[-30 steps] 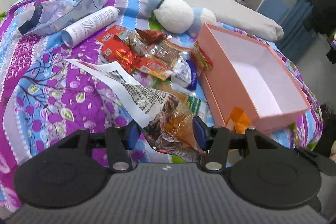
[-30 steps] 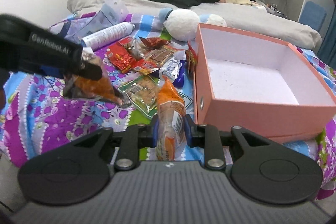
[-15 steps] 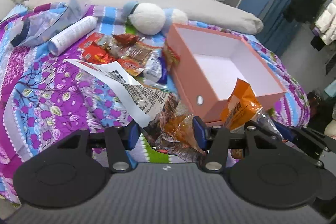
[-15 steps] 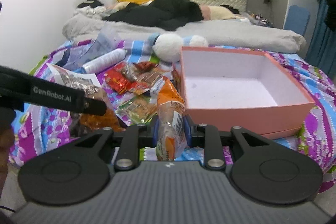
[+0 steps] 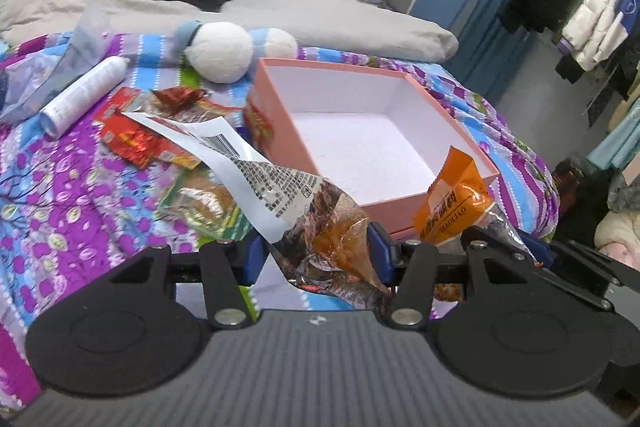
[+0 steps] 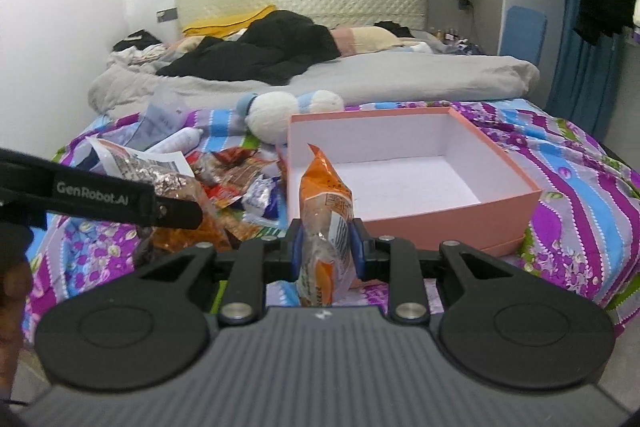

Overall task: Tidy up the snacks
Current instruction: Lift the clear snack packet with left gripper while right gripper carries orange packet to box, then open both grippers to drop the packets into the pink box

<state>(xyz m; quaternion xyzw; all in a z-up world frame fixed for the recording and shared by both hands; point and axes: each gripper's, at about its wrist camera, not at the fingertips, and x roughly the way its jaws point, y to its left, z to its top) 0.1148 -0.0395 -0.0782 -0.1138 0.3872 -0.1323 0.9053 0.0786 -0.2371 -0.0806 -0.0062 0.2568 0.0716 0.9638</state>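
My left gripper [image 5: 316, 255] is shut on a crinkled snack bag [image 5: 280, 195] with a white printed back and brown-orange front, held above the bed near the front left corner of the open pink box [image 5: 452, 187]. My right gripper [image 6: 325, 253] is shut on an orange snack packet [image 6: 326, 211], held upright in front of the pink box [image 6: 460, 211]. The box holds nothing. The orange packet also shows in the left wrist view [image 5: 452, 203], and the left gripper's arm in the right wrist view [image 6: 100, 195]. A pile of loose snack packets [image 5: 160, 131] lies left of the box.
A white cylindrical can [image 5: 80, 95], a clear plastic bag [image 5: 48, 75] and a white-and-blue plush toy [image 5: 224, 51] lie on the purple floral bedspread [image 5: 68, 203]. Grey bedding and black clothes [image 6: 260, 51] lie behind. Hanging clothes [image 5: 592, 7] are at the right.
Both grippers have lifted and drawn back with their packets, and the left one swung right toward the box. The right gripper with the orange packet has come into the left view.
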